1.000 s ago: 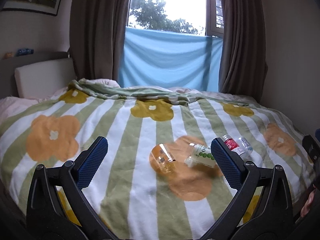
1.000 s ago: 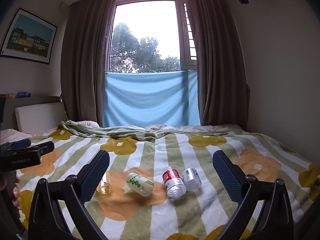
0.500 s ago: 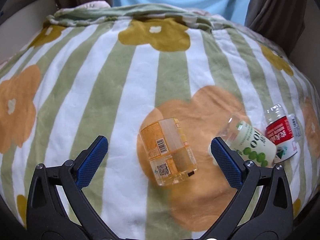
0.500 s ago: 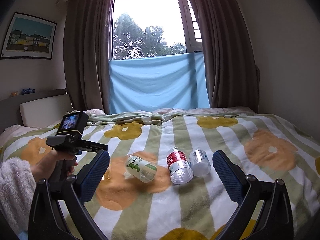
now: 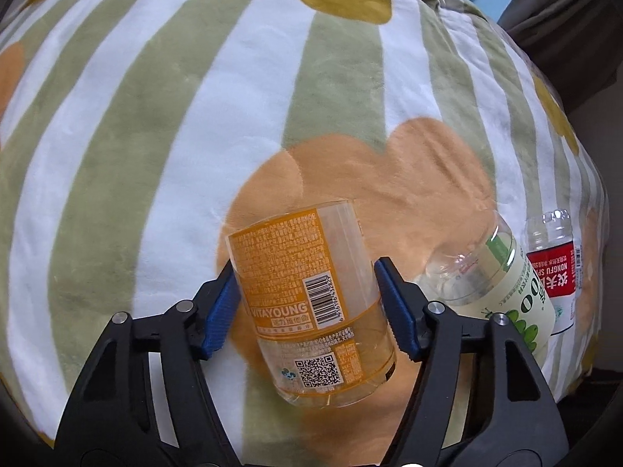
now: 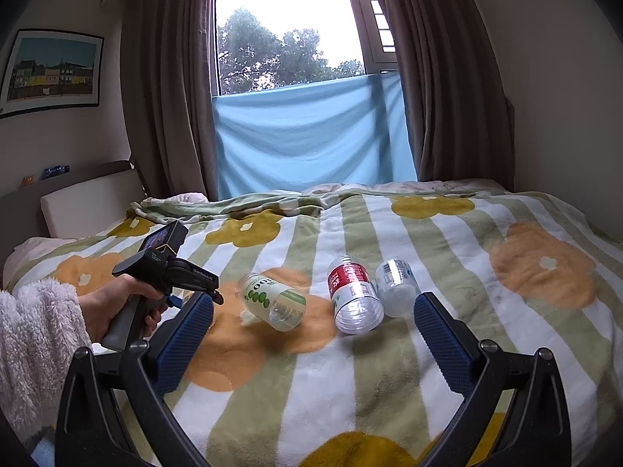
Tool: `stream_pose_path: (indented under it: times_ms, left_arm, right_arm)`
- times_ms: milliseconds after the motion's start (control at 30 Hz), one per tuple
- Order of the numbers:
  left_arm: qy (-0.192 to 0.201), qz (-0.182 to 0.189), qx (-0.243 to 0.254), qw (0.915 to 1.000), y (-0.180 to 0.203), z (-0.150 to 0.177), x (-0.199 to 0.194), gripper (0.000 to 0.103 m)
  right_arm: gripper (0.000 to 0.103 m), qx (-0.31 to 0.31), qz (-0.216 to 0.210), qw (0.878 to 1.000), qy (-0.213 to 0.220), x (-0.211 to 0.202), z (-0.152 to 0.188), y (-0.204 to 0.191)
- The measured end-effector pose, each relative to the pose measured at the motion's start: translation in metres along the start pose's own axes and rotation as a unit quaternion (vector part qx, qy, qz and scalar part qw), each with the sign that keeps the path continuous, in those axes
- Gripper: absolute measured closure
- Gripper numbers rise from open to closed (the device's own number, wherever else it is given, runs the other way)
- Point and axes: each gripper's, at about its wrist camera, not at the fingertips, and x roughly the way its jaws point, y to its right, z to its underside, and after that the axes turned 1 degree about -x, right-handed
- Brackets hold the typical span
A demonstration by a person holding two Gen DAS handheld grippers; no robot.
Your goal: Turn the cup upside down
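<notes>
Item: cup (image 5: 311,299), clear plastic with an orange label, lay on its side on the orange flower of the striped blanket (image 5: 163,89) covering the bed. Which end was the open mouth could not be told from either view.

Left gripper (image 5: 307,307): you had it low over the cup, its blue pads on either flank of the label. The jaws stood narrowed to about the cup's width; whether the pads already pressed the wall or only bracketed it could not be told.

Right gripper (image 6: 311,334): jaws spread wide, holding nothing, well apart from the cup and pointed at the bed.

Neighbours: green-labelled bottle (image 5: 502,288) lay just beside the left gripper's right pad; red-labelled bottle (image 5: 557,268) beyond it; a third clear bottle (image 6: 395,286) showed only in the right view.

Step in hand, as judged: the grasp, with the flip not yet begun.

Next move, as judged: you needed a firm but gentle pinch, since the thin wall looked likely to buckle; then a lift clear of the soft blanket, a wrist turn, and a mouth-down placement away from the green-labelled bottle.
</notes>
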Motion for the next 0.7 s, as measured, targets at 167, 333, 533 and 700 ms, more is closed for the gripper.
stream_pose_path:
  times_ms: [167,333,533,700]
  left_arm:
    - [0.003,0.009,0.022,0.9997,0.008,0.003,-0.01,0.04]
    - [0.016,0.034,0.042,0.9984,0.016,0.027,-0.045,0.04]
    - [0.017,0.069,0.059,0.9958,0.035,0.088,-0.075,0.04]
    - [0.008,0.083,0.032,0.996,0.034,0.12,-0.064,0.04]
  right_arm:
    - [0.0,0.0,0.0,1.0,0.006,-0.004,-0.003,-0.003]
    - [0.0,0.002,-0.005,1.0,0.014,-0.008,-0.004,-0.004]
    - [0.0,0.021,-0.006,1.0,0.016,-0.013,-0.001,-0.004]
    - [0.0,0.021,-0.007,1.0,0.014,-0.021,0.0,-0.006]
